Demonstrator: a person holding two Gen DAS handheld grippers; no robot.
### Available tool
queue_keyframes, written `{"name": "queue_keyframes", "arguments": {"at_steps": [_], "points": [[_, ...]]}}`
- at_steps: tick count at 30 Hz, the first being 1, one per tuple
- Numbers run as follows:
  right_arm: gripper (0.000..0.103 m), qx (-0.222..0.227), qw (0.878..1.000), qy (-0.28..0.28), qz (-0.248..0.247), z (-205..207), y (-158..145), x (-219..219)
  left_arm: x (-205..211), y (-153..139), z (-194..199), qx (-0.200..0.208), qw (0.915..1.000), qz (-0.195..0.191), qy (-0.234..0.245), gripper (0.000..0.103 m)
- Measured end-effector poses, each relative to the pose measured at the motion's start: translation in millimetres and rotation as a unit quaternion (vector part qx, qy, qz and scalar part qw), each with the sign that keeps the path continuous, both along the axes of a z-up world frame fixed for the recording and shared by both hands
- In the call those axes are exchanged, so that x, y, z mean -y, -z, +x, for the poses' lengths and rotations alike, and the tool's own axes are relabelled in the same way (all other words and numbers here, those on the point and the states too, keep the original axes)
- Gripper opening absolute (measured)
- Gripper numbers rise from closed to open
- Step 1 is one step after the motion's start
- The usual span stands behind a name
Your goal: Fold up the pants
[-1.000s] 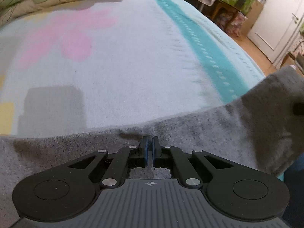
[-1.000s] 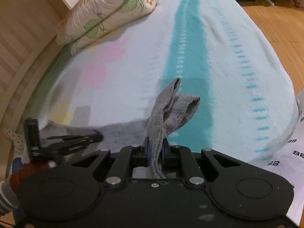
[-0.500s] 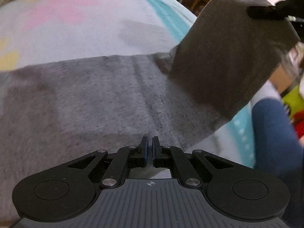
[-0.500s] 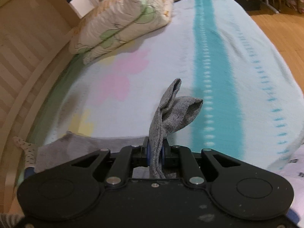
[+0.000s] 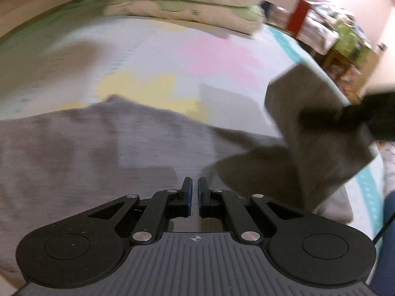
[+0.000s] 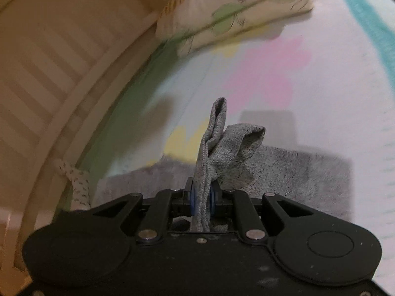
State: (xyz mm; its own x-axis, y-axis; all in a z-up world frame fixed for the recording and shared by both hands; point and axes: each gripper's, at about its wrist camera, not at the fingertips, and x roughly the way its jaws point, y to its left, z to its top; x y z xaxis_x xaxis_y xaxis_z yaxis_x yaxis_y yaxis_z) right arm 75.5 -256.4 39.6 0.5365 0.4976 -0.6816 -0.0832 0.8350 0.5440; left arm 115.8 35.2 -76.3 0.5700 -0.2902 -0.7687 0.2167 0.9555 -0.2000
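Note:
Grey pants lie spread on the bed. My left gripper hovers over them, jaws nearly closed with a narrow empty gap and no cloth between them. My right gripper is shut on a bunched end of the pants, held up above the flat part. In the left wrist view the right gripper shows as a dark blurred shape at the right, carrying the lifted grey flap over the lying cloth.
The bed has a pale blanket with pink, yellow and teal patches. A folded flowered quilt lies at the head by the wooden slatted headboard. Cluttered furniture stands beyond the bed's right side.
The right gripper has carried the pants end across toward the headboard side, over the flat cloth. The left gripper has swung to face the quilt; its jaws stay nearly closed.

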Motion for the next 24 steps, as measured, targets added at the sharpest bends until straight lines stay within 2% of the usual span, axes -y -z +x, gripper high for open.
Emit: {"name": "queue_keyframes", "arguments": {"at_steps": [3,6,7,8,9,10,11,14,17,21,24], "points": [[0.014,-0.015,0.999,-0.016,-0.023,8,35,-40,-19,4,0,-0.009,0.9997,0.001,-0.024,0.005],[0.019,-0.018,0.997,-0.037,-0.061,9,60,-72,-28,4,-2,-0.019,0.9991,-0.001,-0.038,0.005],[0.026,-0.013,0.996,-0.049,-0.074,7,65,-81,-34,4,-4,-0.021,0.9990,-0.003,-0.040,0.005],[0.039,-0.008,0.995,-0.058,-0.084,4,67,-88,-39,3,-7,-0.022,0.9989,-0.005,-0.041,0.005],[0.046,-0.003,0.994,-0.068,-0.088,-1,67,-92,-39,1,-9,-0.020,0.9990,-0.005,-0.041,0.005],[0.050,0.005,0.993,-0.077,-0.089,-5,66,-94,-40,-1,-10,-0.017,0.9989,-0.006,-0.042,0.005],[0.050,0.011,0.993,-0.083,-0.087,-8,63,-94,-40,-2,-8,-0.015,0.9989,-0.007,-0.044,0.005],[0.052,0.041,0.991,-0.091,-0.084,-24,49,-81,-39,-9,-5,-0.002,0.9988,-0.014,-0.046,0.005],[0.052,0.060,0.993,-0.056,-0.086,-39,36,-51,-31,-16,1,0.006,0.9988,-0.028,-0.040,0.005],[0.052,0.035,0.995,0.016,-0.088,-49,39,-6,-20,-16,6,0.011,0.9984,-0.047,-0.029,0.005],[0.052,0.009,0.992,0.043,-0.116,-58,54,11,-9,-1,12,-0.014,0.9991,-0.038,-0.013,0.005]]}}
